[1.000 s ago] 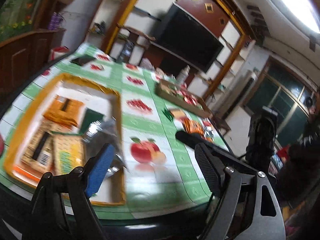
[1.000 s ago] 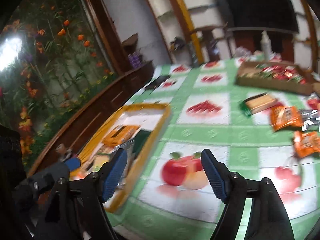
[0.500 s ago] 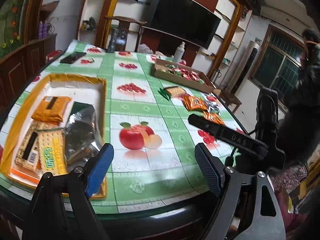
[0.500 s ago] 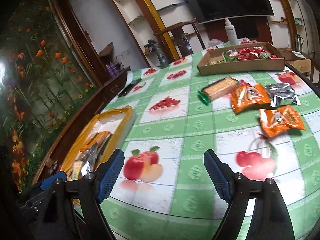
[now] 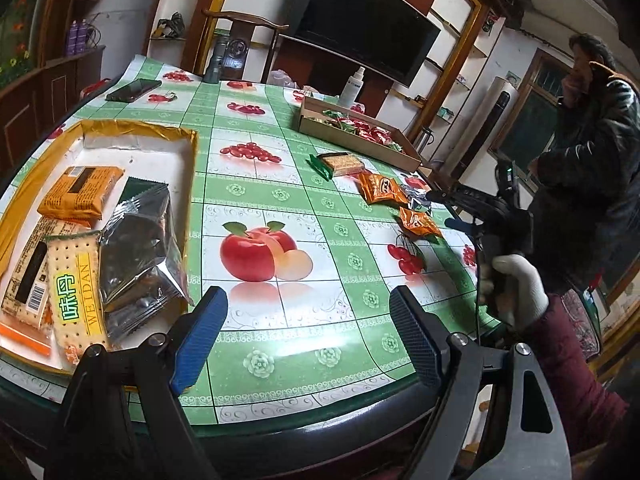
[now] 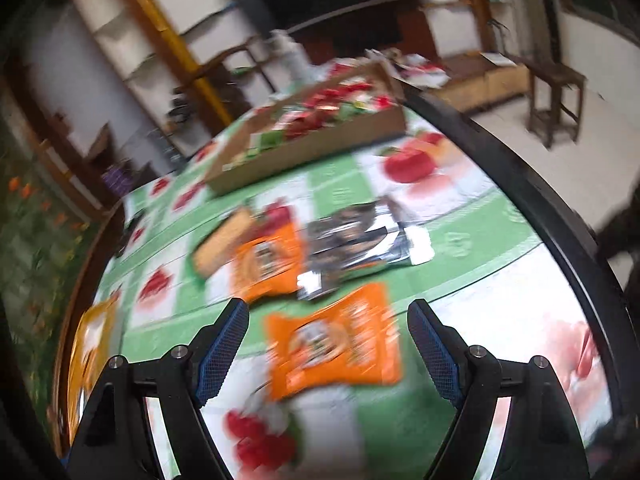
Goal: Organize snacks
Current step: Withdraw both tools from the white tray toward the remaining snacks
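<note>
A gold-rimmed tray (image 5: 191,168) at the table's left holds an orange packet (image 5: 82,192), a yellow cracker pack (image 5: 76,300) and a silver bag (image 5: 138,256). My left gripper (image 5: 308,336) is open and empty over the near table edge, right of the tray. Loose snacks lie at the right: a cracker pack (image 5: 340,163), two orange packets (image 5: 380,189) and a silver packet (image 5: 416,196). My right gripper (image 6: 328,346) is open and empty, just above the nearest orange packet (image 6: 334,346), with the silver packet (image 6: 360,240) beyond. That view is blurred.
A cardboard box (image 5: 356,136) of red and green sweets stands at the back right. A black phone (image 5: 134,90) and a spray bottle (image 5: 352,86) are at the far edge. A person (image 5: 592,160) in a dark coat stands at the right.
My right gripper has swung right from beside the tray to the loose packets, now close above an orange one. My left gripper has pulled back slightly and steadied near the tray.
</note>
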Motion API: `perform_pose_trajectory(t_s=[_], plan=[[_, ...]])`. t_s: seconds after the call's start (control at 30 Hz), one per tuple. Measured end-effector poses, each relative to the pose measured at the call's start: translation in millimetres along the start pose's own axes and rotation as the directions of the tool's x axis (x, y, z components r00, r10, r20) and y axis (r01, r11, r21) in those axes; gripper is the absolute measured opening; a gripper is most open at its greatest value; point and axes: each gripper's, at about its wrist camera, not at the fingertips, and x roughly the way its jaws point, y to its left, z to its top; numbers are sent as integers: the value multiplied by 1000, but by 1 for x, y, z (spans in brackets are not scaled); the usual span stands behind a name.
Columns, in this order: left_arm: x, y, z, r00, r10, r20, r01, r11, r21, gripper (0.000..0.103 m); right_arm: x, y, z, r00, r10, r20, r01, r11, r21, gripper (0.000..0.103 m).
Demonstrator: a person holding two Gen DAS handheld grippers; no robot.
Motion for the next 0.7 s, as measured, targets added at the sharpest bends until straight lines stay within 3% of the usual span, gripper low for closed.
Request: perform_pose_trajectory(t_s=[0.07, 0.1, 0.17, 0.3, 0.37, 0.43, 0.47, 0.5, 0.63, 0.7], plan=[[-1, 2, 1, 1000, 1, 3, -1, 1000, -4, 83, 12, -10, 4, 999, -22, -27, 23, 1000, 20, 79], [-1, 3, 1, 1000, 0, 5, 0, 1000, -6, 83, 17, -10, 4, 999, -21, -46, 22, 1000, 21, 73], [-1, 4, 0, 1000, -3, 4, 3, 1000, -10, 83, 21, 1, -3, 997, 7, -75, -8, 1000, -5, 66], [5, 2, 0, 1000, -14, -11, 13, 1000, -13, 83, 25, 49, -23, 979, 125, -159, -147, 980, -131, 65], [5, 1, -1, 1000, -17, -15, 17, 1000, -6, 83, 28, 75, -36, 949, 210, -235, -255, 950, -182, 65], [5, 0, -2, 1000, -24, -17, 24, 1000, 0, 83, 30, 96, -49, 893, 307, -329, -384, 901, -201, 62], [4, 0, -3, 1000, -25, -16, 25, 1000, 2, 83, 25, 103, -51, 881, 325, -343, -409, 889, -208, 63], [4, 0, -3, 999, -29, -17, 29, 1000, 4, 83, 19, 106, -50, 884, 331, -330, -412, 885, -217, 64], [6, 1, -4, 998, -50, -23, 50, 999, 1, 83, 3, 85, -18, 967, 212, -142, -240, 946, -219, 69], [9, 0, -4, 998, -57, -31, 57, 998, 4, 83, 7, 72, -1, 981, 170, -98, -185, 966, -179, 70]])
